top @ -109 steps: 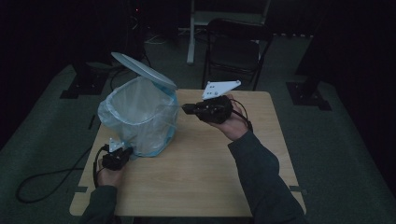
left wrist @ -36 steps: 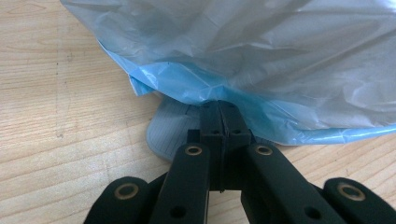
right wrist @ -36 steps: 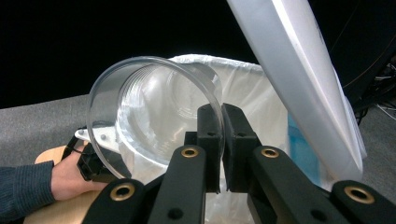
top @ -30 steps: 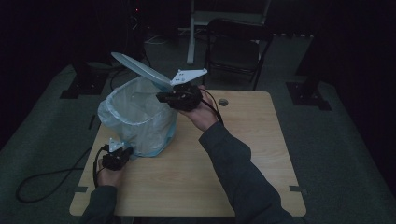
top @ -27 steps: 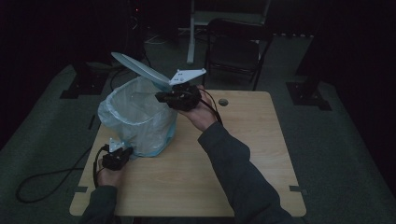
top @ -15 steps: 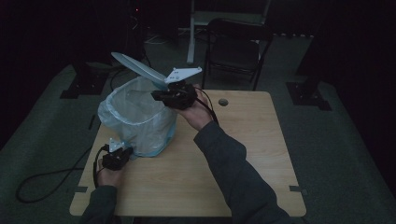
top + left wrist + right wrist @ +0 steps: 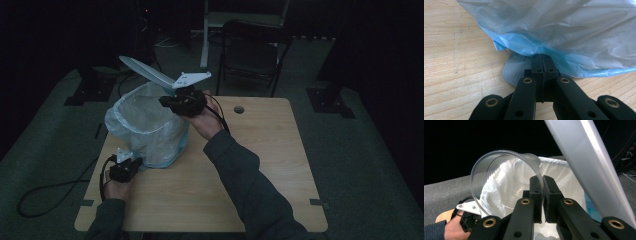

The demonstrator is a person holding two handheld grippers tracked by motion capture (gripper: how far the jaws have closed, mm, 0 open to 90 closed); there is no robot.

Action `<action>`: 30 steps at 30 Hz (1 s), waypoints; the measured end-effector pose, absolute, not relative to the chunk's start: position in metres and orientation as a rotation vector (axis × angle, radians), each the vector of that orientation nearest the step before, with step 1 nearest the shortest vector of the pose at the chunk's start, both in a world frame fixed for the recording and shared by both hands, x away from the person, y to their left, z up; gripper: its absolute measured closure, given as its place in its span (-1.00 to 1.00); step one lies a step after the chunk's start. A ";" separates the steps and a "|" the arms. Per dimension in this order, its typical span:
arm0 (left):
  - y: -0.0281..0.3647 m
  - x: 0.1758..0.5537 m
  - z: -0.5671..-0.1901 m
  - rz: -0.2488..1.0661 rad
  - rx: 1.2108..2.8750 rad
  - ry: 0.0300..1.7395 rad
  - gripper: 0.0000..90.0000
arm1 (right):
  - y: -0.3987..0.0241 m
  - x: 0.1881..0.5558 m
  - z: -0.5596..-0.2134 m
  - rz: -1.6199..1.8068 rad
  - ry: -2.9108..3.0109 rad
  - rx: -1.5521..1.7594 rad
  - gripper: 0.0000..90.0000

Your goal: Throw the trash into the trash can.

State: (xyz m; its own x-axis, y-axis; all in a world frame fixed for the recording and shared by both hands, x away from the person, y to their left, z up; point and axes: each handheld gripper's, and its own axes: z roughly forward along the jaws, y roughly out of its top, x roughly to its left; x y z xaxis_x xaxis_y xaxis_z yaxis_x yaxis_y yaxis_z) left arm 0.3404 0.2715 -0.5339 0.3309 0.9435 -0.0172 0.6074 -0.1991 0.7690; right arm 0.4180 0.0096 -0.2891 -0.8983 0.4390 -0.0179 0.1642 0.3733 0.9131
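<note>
A bin lined with a pale blue bag (image 7: 147,125) stands at the table's left, its lid (image 7: 147,72) raised. My right gripper (image 7: 172,102) hovers over the bin's right rim. In the right gripper view my right gripper (image 7: 541,180) is shut on the rim of a clear plastic cup (image 7: 504,177), which lies on its side above the bag's opening (image 7: 566,177), beside the lid (image 7: 594,170). My left gripper (image 7: 125,167) sits low at the bin's foot. Its jaws (image 7: 541,57) are shut, tips on a grey pedal (image 7: 511,71) under the bag (image 7: 574,32).
The wooden table (image 7: 260,165) has a small round hole (image 7: 239,109) near its far edge. A dark chair (image 7: 250,50) stands behind the table. A cable (image 7: 45,192) trails off the table's left side to the floor.
My right hand has carried the cup leftward from the table's middle to above the bin's rim. The left hand has kept still at the pedal and the lid has stayed up.
</note>
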 end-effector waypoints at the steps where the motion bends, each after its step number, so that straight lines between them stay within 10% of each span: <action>1: 0.271 0.340 -0.534 0.620 1.907 1.363 1.00 | 0.010 0.418 -0.289 1.539 2.375 0.538 0.92; 30: 0.272 0.340 -0.534 0.620 1.906 1.362 1.00 | 0.016 0.421 -0.293 1.554 2.375 0.563 0.77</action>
